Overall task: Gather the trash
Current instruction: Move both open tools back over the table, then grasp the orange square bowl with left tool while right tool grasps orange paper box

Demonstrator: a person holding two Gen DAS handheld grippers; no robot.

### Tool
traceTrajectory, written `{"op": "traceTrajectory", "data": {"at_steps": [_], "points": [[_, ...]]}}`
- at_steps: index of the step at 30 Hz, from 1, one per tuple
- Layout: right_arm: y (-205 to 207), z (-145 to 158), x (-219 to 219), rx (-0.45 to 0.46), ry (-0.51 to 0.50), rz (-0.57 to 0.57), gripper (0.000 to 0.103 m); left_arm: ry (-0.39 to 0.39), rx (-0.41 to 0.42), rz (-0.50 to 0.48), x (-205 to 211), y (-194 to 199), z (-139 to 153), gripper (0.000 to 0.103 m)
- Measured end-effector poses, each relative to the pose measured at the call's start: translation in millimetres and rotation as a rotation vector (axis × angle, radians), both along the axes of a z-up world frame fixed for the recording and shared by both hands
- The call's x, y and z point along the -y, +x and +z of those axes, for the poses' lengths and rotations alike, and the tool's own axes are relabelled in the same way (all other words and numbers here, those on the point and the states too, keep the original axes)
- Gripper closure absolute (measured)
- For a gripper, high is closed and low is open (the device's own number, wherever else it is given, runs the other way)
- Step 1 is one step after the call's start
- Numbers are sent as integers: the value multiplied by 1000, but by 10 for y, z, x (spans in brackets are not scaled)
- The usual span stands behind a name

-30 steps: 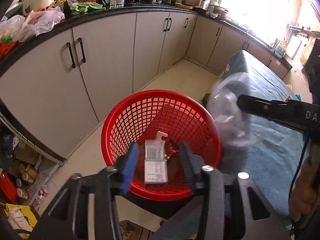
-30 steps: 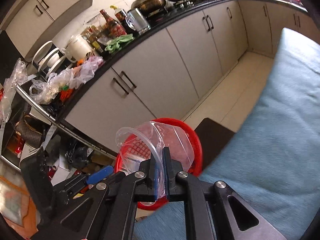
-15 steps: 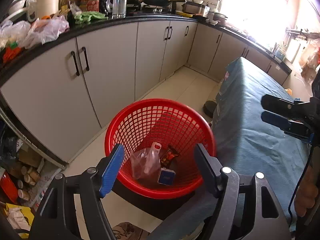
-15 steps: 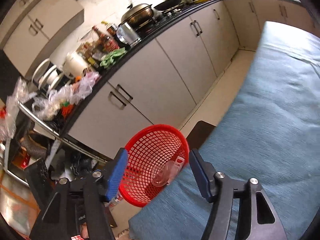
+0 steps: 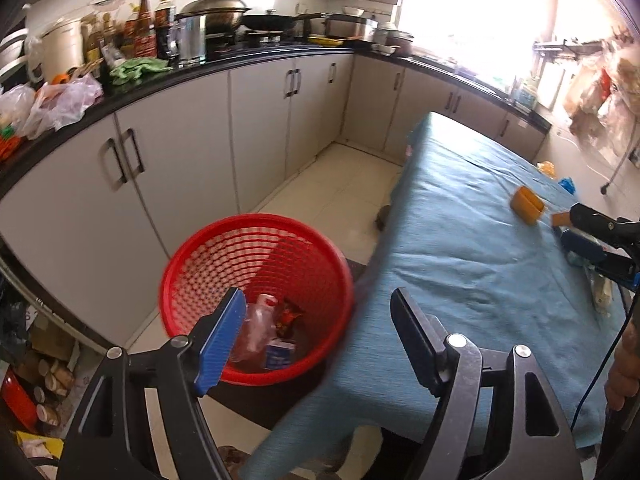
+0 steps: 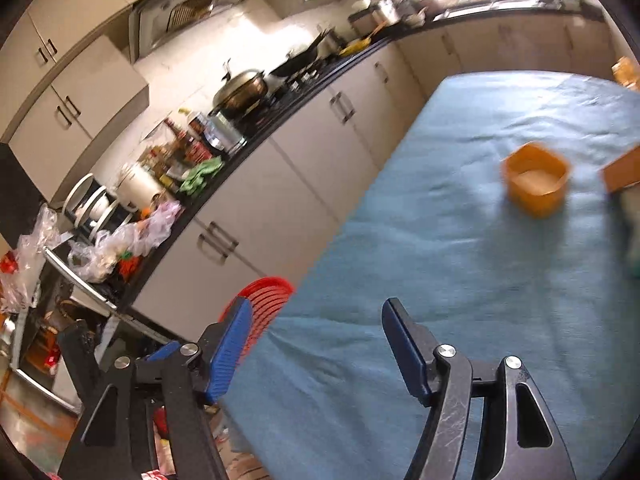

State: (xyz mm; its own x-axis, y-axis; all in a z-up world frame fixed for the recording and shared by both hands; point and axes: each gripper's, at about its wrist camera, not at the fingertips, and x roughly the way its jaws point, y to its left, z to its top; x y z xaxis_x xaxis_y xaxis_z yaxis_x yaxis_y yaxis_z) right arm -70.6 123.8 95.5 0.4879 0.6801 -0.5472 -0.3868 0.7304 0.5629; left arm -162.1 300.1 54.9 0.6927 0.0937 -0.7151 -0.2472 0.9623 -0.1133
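Observation:
A red mesh basket [image 5: 256, 240] stands on the floor by the table's near left corner. It holds a clear plastic bag [image 5: 254, 330], a small blue-white carton [image 5: 280, 354] and a red wrapper [image 5: 287, 316]. The basket's rim also shows in the right wrist view [image 6: 264, 288]. My left gripper [image 5: 318, 314] is open and empty above the basket's right rim. My right gripper [image 6: 316, 322] is open and empty over the blue tablecloth [image 6: 460, 264]; it also shows in the left wrist view [image 5: 596, 236]. An orange tub [image 6: 536, 178] and a brown box [image 6: 624, 170] lie on the cloth.
Grey cabinets [image 5: 256, 128] under a black counter crowded with pots and bottles [image 5: 160, 32] run along the left. Plastic bags [image 5: 60, 100] lie on the counter. Clutter [image 5: 36, 376] covers the floor at lower left. More litter [image 5: 600, 292] lies by the right gripper.
Both grippers let go of their trash, which now lies in the basket. Both opened wide and swung right toward the table, bringing the orange tub into view.

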Motion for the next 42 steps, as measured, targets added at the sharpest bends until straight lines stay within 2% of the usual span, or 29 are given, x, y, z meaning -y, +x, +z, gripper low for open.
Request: {"op": "traceTrajectory", "data": {"at_steps": [3, 9, 13, 17, 23, 34, 42], "points": [[-125, 90, 309, 39, -17, -57, 30, 5, 1, -42, 198, 25, 27, 29], [-328, 129, 892, 56, -43, -150, 28, 23, 11, -127, 625, 68, 112, 28], [-495, 123, 1309, 75, -98, -245, 21, 45, 45, -190, 909, 122, 195, 14], [-632, 42, 1747, 56, -132, -340, 21, 76, 51, -269, 1219, 281, 235, 12], [-748, -110, 2293, 9, -150, -457, 21, 49, -2, -358, 1604, 639, 226, 12], [-668, -255, 2600, -16, -170, -495, 20, 33, 11, -431, 2071, 1315, 330, 12], [-272, -47, 2464, 44, -193, -453, 21, -41, -39, -423, 2171, 2035, 199, 12]]}}
